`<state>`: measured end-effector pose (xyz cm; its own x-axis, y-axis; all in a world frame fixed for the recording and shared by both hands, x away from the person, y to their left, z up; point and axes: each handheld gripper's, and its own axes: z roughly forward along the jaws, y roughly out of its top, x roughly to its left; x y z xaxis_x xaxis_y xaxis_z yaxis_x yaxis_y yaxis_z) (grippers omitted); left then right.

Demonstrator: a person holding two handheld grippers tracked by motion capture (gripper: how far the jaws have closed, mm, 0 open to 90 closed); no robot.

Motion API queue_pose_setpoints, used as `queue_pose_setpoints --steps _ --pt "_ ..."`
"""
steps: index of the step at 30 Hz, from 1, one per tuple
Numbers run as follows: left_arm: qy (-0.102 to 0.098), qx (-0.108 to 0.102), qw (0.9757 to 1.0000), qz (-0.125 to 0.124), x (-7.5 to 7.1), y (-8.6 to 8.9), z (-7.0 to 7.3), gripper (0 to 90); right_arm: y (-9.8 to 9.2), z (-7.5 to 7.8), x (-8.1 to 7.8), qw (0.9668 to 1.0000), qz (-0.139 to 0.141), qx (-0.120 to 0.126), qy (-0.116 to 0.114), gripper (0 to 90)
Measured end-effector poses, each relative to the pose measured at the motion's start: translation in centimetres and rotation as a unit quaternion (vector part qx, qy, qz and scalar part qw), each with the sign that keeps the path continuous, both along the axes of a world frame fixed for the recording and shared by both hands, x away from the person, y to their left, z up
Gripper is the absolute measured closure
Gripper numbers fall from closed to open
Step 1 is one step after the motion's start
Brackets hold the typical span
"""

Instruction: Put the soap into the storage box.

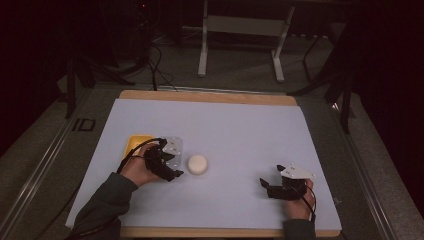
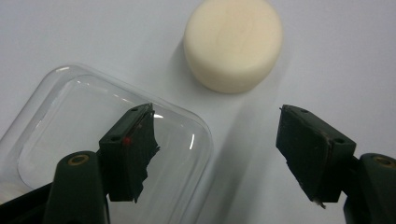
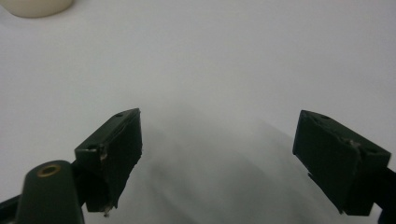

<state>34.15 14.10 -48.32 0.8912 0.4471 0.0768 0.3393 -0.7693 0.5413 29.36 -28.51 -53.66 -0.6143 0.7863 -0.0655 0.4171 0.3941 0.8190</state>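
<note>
1. Two grippers work over a white mat [image 1: 240, 125] that covers the table, one in each of the person's hands.
2. Farthest left lies a yellow tray [image 1: 135, 143], partly hidden behind the left hand.
3. Just right of it, the left gripper [image 1: 172, 169] hovers over the near-left part of the mat, its grey plate on top and its cable looping back over the wrist.
4. In the left gripper view its jaws stand apart with nothing pinched between them — released, not clenched.
5. Under the left-hand jaw in that view lies a clear lid [image 2: 93, 140], flat on the mat with rounded corners; the pad is over it, but whether it touches I cannot tell.
6. The right-hand jaw in that view is over bare mat.
7. Next comes the puck [image 1: 197, 164], a cream round disc lying flat on the mat, just beside the left gripper's tips and apart from them.
8. In the left gripper view the puck [image 2: 233, 44] sits ahead of the jaws, near the lid's edge but not touching it.
9. Well apart, near the mat's right front, the right gripper [image 1: 267, 187] rests low in the right hand.
10. Its jaws are spread wide with bare mat between them — empty.
11. The puck's edge [image 3: 35, 7] shows at the top left corner of the right gripper view.
</note>
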Motion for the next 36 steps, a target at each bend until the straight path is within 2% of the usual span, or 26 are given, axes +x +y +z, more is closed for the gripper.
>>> queue_pose_setpoints --steps 6,18,36 --pt "0.003 0.012 0.9999 -0.005 0.3 -0.6 -0.1 27.5 0.0 0.0 0.0 1.0000 0.000 0.000 0.000 15.5" --pt "0.003 0.022 0.9997 -0.005 1.0 -1.5 -0.1 21.7 0.0 0.0 0.0 1.0000 0.002 -0.001 0.000 15.5" --pt "0.013 0.044 0.9985 -0.030 1.7 -3.0 -0.4 19.2 0.1 0.0 0.0 1.0000 0.003 -0.003 0.000 15.5"
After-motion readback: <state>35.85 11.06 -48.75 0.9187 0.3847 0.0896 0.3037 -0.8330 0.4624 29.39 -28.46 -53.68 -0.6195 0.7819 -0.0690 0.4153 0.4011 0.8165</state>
